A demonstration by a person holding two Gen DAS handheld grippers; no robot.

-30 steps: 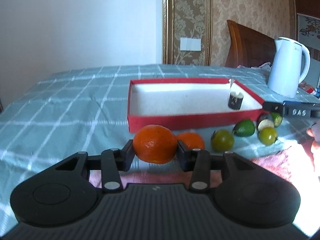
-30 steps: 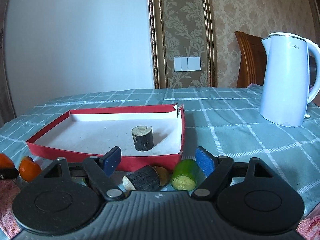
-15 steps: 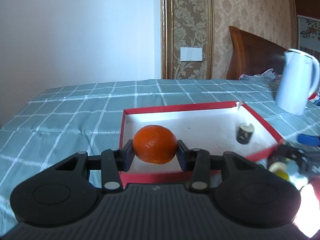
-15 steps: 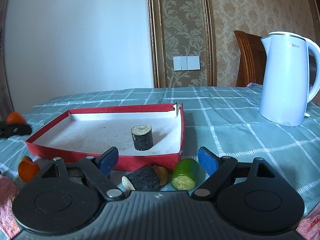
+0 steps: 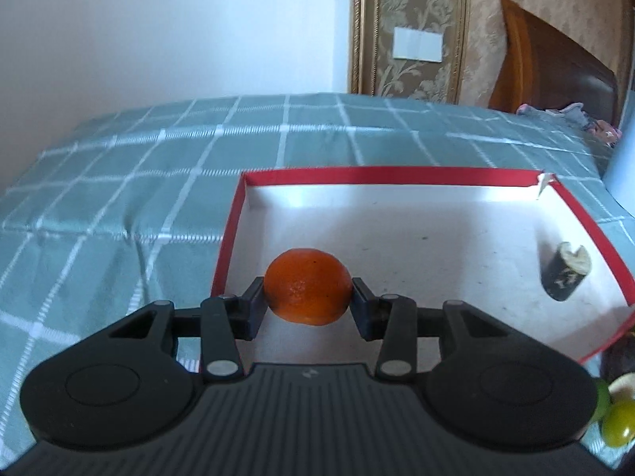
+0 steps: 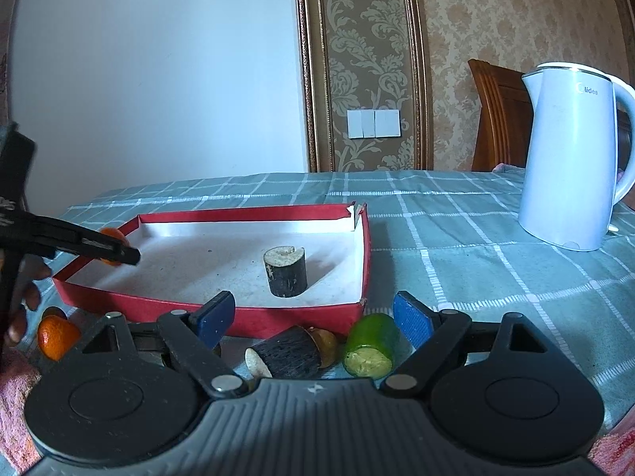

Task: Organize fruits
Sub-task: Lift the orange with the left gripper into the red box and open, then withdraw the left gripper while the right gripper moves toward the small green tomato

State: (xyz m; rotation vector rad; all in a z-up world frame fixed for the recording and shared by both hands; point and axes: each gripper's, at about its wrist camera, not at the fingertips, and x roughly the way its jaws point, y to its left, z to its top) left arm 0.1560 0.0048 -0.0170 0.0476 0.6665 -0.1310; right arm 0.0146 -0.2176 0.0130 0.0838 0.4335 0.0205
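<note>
Tangerines (image 6: 57, 337): two; dark chunks (image 6: 285, 273): two.

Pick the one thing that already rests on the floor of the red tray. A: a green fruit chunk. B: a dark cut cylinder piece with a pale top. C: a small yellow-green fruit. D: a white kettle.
B: the dark cut cylinder piece stands alone on the white floor of the red tray, while the orange is clamped in the left gripper above the tray's near corner.
</note>
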